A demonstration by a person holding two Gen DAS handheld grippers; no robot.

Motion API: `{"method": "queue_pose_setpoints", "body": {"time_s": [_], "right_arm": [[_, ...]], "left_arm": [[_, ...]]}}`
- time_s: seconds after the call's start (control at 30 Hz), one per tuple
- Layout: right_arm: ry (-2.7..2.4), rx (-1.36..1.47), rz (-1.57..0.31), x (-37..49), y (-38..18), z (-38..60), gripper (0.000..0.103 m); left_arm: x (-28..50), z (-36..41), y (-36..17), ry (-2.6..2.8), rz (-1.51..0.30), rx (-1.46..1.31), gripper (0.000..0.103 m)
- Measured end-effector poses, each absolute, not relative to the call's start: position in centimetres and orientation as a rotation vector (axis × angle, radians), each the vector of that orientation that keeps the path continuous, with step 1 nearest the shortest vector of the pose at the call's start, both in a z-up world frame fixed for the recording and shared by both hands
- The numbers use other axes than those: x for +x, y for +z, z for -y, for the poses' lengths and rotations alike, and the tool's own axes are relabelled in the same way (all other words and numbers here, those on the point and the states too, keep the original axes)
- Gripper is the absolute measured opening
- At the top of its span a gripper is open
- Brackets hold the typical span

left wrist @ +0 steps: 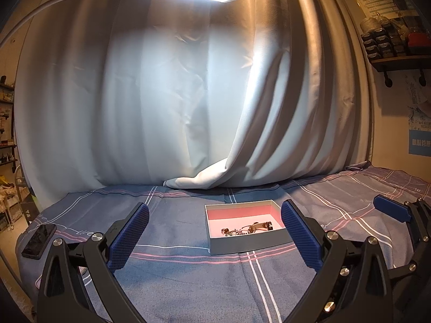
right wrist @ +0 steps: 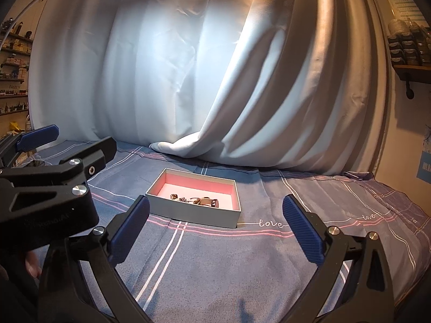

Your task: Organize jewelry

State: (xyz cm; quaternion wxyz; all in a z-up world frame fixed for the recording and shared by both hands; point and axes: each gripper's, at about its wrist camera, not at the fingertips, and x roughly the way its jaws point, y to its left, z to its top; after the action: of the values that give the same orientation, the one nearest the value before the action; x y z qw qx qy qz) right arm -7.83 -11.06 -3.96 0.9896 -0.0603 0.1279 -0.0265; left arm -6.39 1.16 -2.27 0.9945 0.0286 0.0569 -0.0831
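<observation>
A phone lay at the far left of the bed, the left gripper gaped wide and empty, jewelry sat in the pink-lined box, and the right gripper likewise hovered wide, empty.

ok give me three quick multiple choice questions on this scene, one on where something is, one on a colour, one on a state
1. Where does the jewelry lie?
A. inside the box
B. on the cloth
C. on the phone

2. What colour is the box inside?
A. green
B. pink
C. black

3. How do the left gripper and right gripper stand?
A. both shut
B. one holding jewelry
C. both open, empty

Answers: 1 A, the pieces rest on the box floor. 2 B, its inner walls show pink. 3 C, each gripper's fingers are spread with nothing between.
</observation>
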Motion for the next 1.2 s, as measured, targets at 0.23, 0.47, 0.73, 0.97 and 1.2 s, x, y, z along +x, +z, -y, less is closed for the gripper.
{"method": "queue_pose_setpoints", "body": {"time_s": [0.23,0.47,0.73,0.97,1.2], "right_arm": [[-0.053,-0.051,-0.239,-8.4,-0.9,11.7,0.097],[-0.043,-0.081,-0.256,-8.0,-1.4,10.9,0.097],[-0.055,-0.077,-0.277,-7.9,-2.1,10.9,0.097],[-0.065,-0.081,-0.275,-8.0,-2.1,11.0,0.097],[-0.066,-0.086,-0.281,-8.0,-2.1,10.8,0.097]], "left_arm": [[-8.2,-0.4,0.9,-0.19,-0.056,0.06,0.097],[-7.8,-0.3,-0.2,-0.177,-0.077,0.063,0.097],[-7.2,-0.9,-0.7,-0.159,-0.103,0.053,0.097],[-6.9,-1.1,-1.0,-0.152,-0.115,0.047,0.097],[-7.0,-1.3,-1.1,-0.152,-0.123,0.044,0.097]]}}
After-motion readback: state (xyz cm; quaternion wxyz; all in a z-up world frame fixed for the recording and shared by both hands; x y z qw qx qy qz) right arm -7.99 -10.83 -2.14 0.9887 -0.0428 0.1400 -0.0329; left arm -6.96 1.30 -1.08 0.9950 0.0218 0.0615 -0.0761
